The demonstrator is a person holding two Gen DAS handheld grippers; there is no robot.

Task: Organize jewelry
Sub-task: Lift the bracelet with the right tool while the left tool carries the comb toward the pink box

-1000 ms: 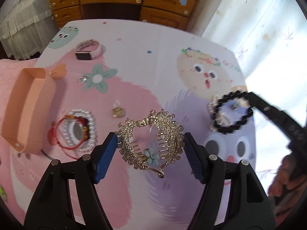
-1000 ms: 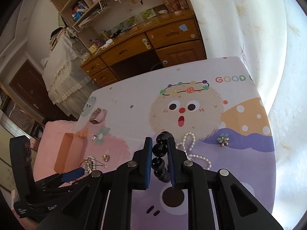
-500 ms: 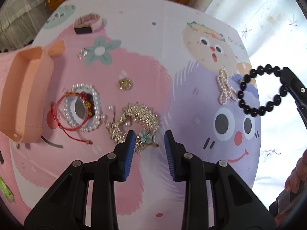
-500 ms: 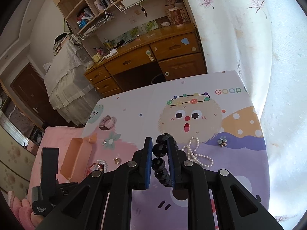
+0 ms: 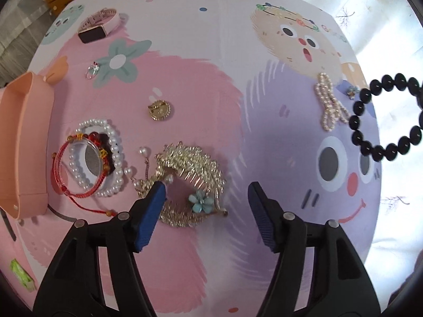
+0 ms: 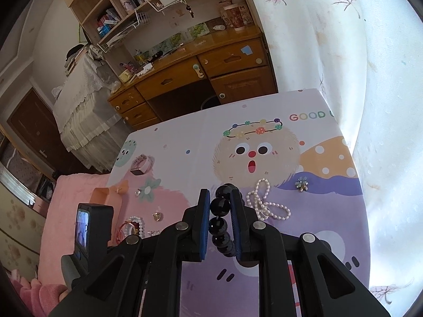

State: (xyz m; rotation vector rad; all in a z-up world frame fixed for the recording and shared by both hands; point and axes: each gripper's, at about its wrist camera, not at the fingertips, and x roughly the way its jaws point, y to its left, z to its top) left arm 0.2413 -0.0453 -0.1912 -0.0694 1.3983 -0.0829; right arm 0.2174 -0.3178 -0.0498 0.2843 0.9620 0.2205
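Gold filigree and rhinestones make up the hair comb, which lies flat on the pink patch of the cartoon-printed mat with a small blue flower at its near edge. The left gripper points steeply down over it, jaws opening; the left pad overlaps the comb's left end in the view, the right pad stands apart to the right, so nothing is clamped. Just left of the comb sit a pearl bracelet and a red cord bracelet around a clear round stand, and beyond them the peach box at the left edge. Farther off lie a gold brooch, a small ring and a pink watch. To the right, a pearl bow rests on the purple patch. The right gripper is pinched on the black bead bracelet, held up off the mat at the right edge.
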